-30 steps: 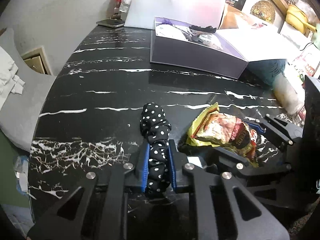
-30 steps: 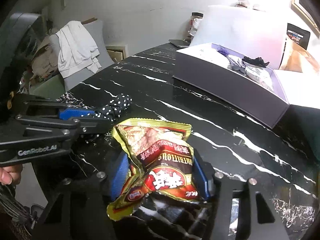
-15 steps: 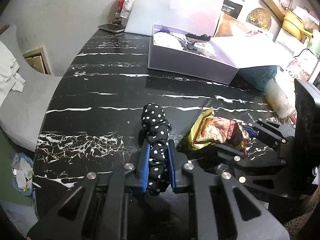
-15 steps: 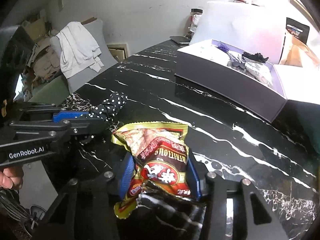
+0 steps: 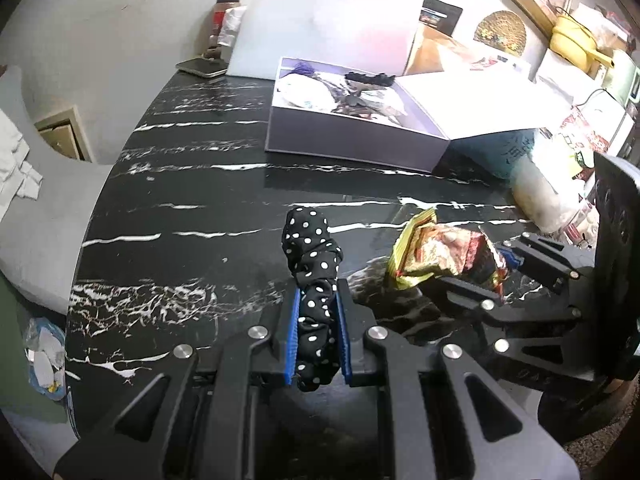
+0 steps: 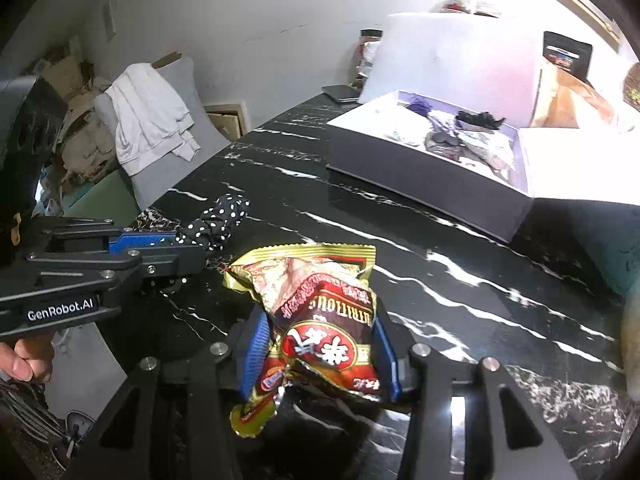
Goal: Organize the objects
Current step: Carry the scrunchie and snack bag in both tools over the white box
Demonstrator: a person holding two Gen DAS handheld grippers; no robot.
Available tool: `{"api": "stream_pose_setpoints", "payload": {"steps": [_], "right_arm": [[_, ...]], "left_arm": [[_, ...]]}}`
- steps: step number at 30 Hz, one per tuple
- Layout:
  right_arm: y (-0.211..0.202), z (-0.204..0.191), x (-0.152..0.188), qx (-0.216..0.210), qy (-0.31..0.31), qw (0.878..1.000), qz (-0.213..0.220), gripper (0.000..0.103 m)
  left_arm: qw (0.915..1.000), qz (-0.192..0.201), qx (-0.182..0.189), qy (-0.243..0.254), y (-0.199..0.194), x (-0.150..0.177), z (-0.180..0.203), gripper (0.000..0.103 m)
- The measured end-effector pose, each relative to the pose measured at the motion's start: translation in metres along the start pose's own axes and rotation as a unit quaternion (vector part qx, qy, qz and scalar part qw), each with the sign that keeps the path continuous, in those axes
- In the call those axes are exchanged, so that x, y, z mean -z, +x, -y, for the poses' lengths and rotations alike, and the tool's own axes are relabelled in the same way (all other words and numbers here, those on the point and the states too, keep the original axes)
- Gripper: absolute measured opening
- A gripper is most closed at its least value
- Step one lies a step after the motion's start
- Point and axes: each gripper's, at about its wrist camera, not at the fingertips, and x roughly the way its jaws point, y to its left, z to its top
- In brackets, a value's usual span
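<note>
Red snack packet [image 6: 320, 320], seemingly "NUTRITIOUS"

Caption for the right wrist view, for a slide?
Right gripper clamps a snack packet above the black table.

each fisheye camera sits just behind its own gripper's fingers, close above the black marble table [image 5: 192, 184], tilted down and facing the far edge. the left wrist view takes in the table's left edge. both views share the open box [image 5: 352, 148] [image 6: 432, 184] near the far edge.
</note>
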Motion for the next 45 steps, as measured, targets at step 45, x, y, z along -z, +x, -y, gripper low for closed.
{"api": "stream_pose_setpoints", "payload": {"steps": [45], "right_arm": [[-0.01, 0.097, -0.112, 0.04, 0.001, 0.998, 0.052, 0.047]], "left_arm": [[0.9853, 0.012, 0.017, 0.17, 0.067, -0.182, 0.073, 0.015]]}}
